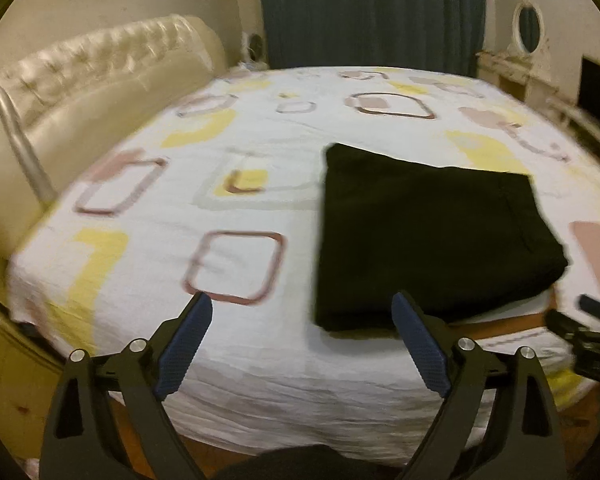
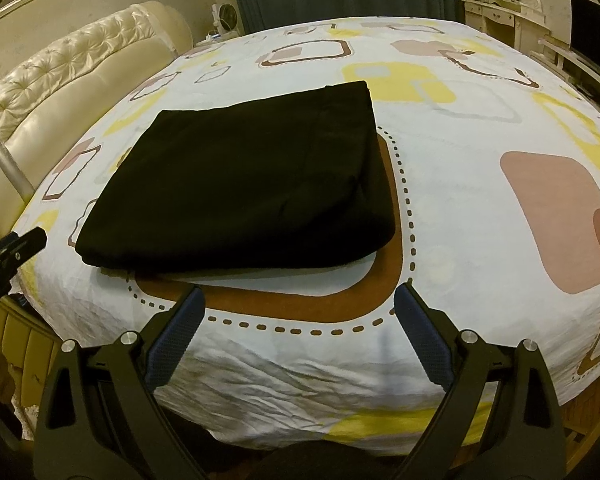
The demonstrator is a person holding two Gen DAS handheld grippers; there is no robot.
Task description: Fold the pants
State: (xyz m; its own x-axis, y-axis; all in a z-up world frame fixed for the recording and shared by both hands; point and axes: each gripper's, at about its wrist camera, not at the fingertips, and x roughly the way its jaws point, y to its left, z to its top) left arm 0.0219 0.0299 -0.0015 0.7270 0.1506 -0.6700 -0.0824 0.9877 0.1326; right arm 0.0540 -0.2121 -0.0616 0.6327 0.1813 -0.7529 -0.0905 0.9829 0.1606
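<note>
Both tools, left tool (image 1: 302, 344) and right tool (image 2: 298, 336), gape empty short of the pants (image 2: 240, 184): soft, limp, light black stack on the bed (image 2: 460, 152); pinch its near folded edge.

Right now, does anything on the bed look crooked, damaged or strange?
Nothing stands out. The black pants lie folded in a neat, flat rectangle on the patterned bedsheet. Both grippers, left and right, have open jaws and hold nothing.

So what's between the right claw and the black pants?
Only bedsheet. In the right wrist view, the open right claw hangs short of the folded black pants, with a brown band and dotted line printed on the sheet between.
</note>
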